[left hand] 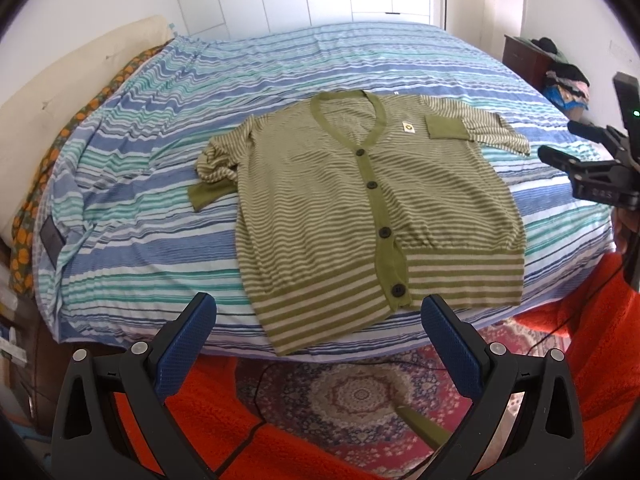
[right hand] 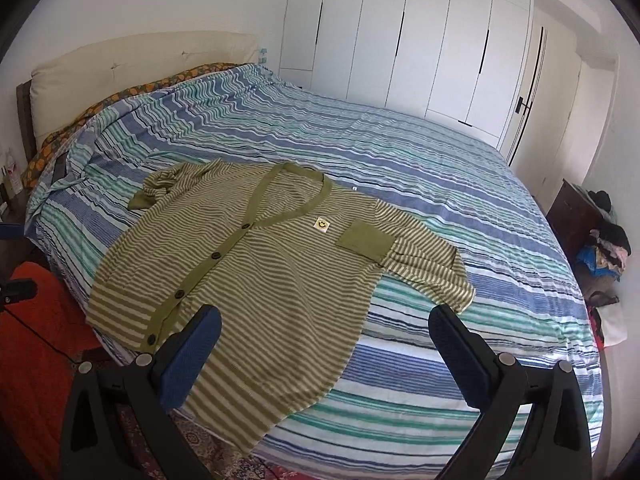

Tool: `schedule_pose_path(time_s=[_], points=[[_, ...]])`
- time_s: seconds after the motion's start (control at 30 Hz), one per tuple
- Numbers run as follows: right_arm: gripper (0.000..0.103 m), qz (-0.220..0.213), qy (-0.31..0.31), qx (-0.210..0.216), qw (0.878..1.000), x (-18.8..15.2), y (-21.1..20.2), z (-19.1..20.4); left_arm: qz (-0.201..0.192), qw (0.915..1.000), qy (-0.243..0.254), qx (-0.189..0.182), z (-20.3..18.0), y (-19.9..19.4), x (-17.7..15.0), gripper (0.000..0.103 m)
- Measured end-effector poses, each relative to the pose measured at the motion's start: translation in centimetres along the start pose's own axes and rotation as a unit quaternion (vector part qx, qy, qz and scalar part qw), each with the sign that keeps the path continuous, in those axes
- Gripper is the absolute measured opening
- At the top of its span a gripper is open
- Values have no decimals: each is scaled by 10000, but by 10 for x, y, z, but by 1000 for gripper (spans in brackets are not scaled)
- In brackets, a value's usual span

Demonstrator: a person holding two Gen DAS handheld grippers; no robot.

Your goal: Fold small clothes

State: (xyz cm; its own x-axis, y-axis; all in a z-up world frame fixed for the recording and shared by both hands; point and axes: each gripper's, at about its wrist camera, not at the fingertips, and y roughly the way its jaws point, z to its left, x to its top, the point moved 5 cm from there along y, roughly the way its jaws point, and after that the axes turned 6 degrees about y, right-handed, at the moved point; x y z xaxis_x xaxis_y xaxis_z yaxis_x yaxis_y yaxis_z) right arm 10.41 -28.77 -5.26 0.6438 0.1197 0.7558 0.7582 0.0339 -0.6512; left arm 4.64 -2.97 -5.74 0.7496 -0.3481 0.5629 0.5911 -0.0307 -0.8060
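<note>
A small green and cream striped cardigan [left hand: 360, 208] lies flat and buttoned on the bed, hem at the near edge; it also shows in the right wrist view [right hand: 264, 280]. Its left sleeve [left hand: 212, 172] is bunched and folded under. Its right sleeve [right hand: 432, 276] lies spread, with a green cuff patch [right hand: 364, 242] on top. My left gripper [left hand: 320, 320] is open and empty, just before the hem. My right gripper [right hand: 324, 336] is open and empty above the cardigan's right side; it shows at the right edge of the left wrist view [left hand: 588, 160].
The bed has a blue, teal and white striped cover [right hand: 400, 152] and a cream headboard [right hand: 132, 68]. An orange blanket [left hand: 240, 420] and a patterned rug [left hand: 360, 396] lie on the floor by the bed. A dark nightstand with piled clothes [right hand: 600, 232] stands at the right.
</note>
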Motion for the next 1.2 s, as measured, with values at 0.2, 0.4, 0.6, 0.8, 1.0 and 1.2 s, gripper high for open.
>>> schedule_pose_path(time_s=[0.2, 0.4, 0.6, 0.8, 1.0, 1.2], points=[[54, 1184, -810, -86, 9896, 27, 187, -28, 140, 9995, -172, 211, 13, 5, 3, 102], [54, 1798, -1041, -193, 9780, 27, 300, -29, 564, 9968, -430, 370, 26, 24, -5, 102], [4, 946, 1006, 2, 9904, 66, 254, -114, 709, 9965, -264, 358, 15, 35, 0, 102], [4, 126, 2921, -793, 9530, 38, 126, -300, 676, 9977, 33, 50, -19, 42, 16, 102], [4, 166, 4481, -1547, 8803, -76, 56, -432, 582, 9970, 487, -181, -62, 36, 36, 102], [4, 794, 5307, -1318, 8335, -162, 79, -444, 450, 9957, 810, -92, -84, 23, 47, 102]])
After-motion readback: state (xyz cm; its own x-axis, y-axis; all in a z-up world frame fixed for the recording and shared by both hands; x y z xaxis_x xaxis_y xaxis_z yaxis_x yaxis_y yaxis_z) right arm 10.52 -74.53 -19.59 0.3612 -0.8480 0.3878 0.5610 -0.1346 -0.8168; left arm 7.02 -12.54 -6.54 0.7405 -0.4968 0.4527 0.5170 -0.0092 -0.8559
